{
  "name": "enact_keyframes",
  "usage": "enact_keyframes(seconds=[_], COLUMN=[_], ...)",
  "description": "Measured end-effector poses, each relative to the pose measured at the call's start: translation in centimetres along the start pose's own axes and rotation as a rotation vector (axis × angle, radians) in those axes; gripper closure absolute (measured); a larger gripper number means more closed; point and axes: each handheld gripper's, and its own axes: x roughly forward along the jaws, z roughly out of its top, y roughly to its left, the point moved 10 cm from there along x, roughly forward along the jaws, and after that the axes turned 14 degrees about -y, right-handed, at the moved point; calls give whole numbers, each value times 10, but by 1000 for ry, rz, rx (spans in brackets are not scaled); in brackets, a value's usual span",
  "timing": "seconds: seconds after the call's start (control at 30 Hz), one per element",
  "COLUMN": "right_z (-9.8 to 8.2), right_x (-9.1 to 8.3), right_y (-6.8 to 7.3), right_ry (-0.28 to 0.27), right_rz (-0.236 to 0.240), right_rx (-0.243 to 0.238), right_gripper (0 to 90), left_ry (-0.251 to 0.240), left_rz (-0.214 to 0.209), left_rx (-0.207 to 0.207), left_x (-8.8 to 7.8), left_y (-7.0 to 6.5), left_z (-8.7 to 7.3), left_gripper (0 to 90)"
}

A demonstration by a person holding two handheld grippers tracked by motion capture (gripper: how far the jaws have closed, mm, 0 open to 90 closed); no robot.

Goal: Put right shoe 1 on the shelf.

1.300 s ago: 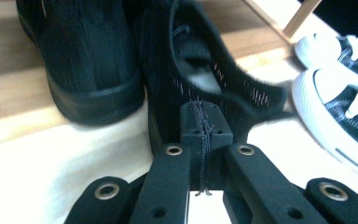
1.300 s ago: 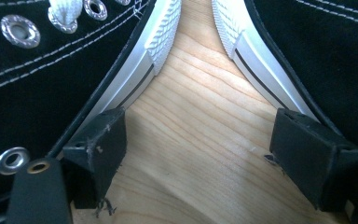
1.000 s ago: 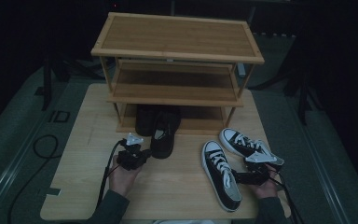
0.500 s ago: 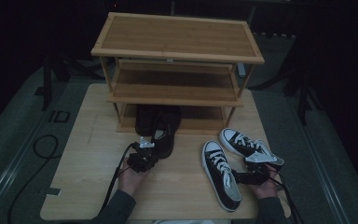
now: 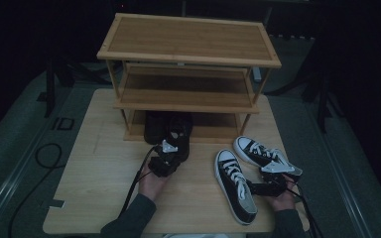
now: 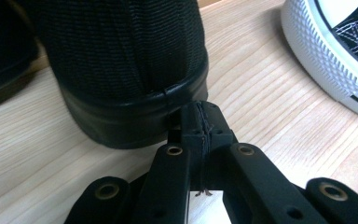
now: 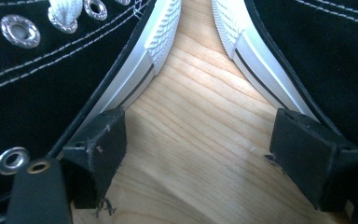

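Black boot (image 6: 121, 70) is seen on the table (image 5: 104, 163), half under the lowest shelf (image 5: 213, 124). Left gripper (image 6: 200, 123), closed and empty, is pressed against its heel; the push should be kept straight. Right gripper (image 7: 200, 144) is held open between two sneakers (image 5: 235, 183).
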Motion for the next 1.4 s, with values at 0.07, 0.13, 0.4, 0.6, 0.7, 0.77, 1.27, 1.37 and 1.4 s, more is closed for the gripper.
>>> enact_keyframes(seconds=[0.07, 0.13, 0.4, 0.6, 0.7, 0.77, 1.27, 1.37, 1.4], right_z=[0, 0, 0, 0, 0, 0, 0, 0, 0], right_x=[0, 0, 0, 0, 0, 0, 0, 0, 0], right_y=[0, 0, 0, 0, 0, 0, 0, 0, 0], right_ry=[0, 0, 0, 0, 0, 0, 0, 0, 0], right_rz=[0, 0, 0, 0, 0, 0, 0, 0, 0], right_rx=[0, 0, 1, 0, 0, 0, 0, 1, 0], right_gripper=[184, 185, 184, 185, 185, 185, 184, 184, 184], left_ry=[-5, -5, 10, 34, 57, 80, 93, 84, 80], left_rz=[-10, -16, -13, -6, -1, 6, 16, 26, 31], left_rx=[2, 6, 26, 16, 20, 22, -46, -84, -95], left_x=[6, 11, 9, -6, -8, -8, 19, 22, 24], left_y=[-4, -7, -8, 6, 10, 13, 13, 19, 22], left_z=[1, 3, 2, -9, -14, -19, -9, -6, -5], left_gripper=[898, 898, 891, 894, 889, 883, 889, 889, 889])
